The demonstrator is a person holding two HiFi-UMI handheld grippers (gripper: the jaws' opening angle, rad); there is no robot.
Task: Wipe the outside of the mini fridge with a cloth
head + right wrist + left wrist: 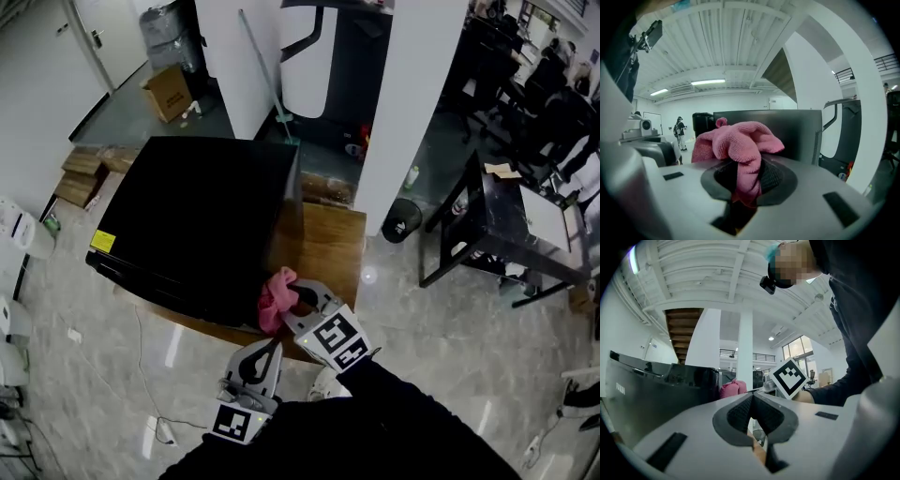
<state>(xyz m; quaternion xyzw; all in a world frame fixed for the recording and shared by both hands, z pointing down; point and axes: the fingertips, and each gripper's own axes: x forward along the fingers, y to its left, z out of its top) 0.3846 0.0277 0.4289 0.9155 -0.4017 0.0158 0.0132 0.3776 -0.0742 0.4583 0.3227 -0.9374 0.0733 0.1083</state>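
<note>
1. Head view: a black mini fridge point(192, 220) is seen on a low wooden platform point(330, 246). At the fridge's near right corner, a pink cloth point(276, 302) is held by the right gripper point(298, 298). The left gripper point(265, 354) is seen farther from the fridge.
2. Left gripper view: the jaws are pressed together on nothing, and the fridge lies ahead-left.
3. Right gripper view: the cloth is clamped between the jaws, with the fridge's wall straight ahead.

Black mini fridge point(197, 220) on wooden stand point(330, 246); pink cloth point(277, 300) bunched, pinched in right gripper point(748, 179), at fridge's near corner.
</note>
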